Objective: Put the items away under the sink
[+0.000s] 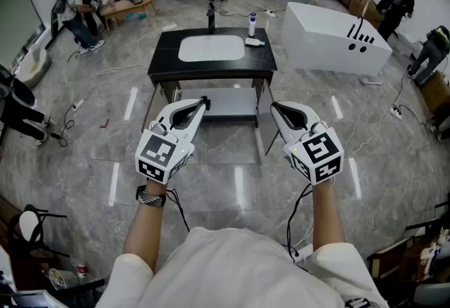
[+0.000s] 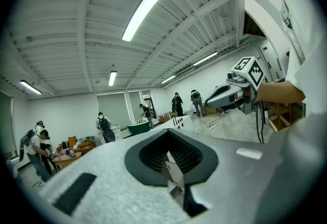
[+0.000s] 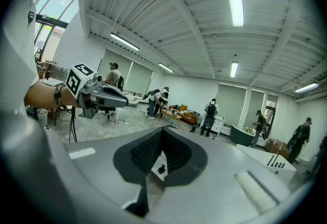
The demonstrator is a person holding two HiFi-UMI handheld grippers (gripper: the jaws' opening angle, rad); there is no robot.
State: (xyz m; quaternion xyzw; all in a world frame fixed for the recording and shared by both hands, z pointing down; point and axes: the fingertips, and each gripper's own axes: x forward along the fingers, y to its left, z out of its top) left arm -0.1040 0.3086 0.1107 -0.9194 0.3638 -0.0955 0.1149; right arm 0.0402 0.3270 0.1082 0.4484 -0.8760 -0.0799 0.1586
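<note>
No word, number or brand can be read anywhere. The marker cube (image 1: 163, 153) on the left hand-held gripper (image 1: 202, 103) and the marker cube (image 1: 320, 155) on the right hand-held gripper (image 1: 275, 107) bear only black-and-white square patterns, not letters or digits. The same kind of pattern shows on each cube in the other gripper's view. Any print on the bottle (image 1: 252, 24), which stands on the black tabletop (image 1: 163, 62), is too small to make out.
</note>
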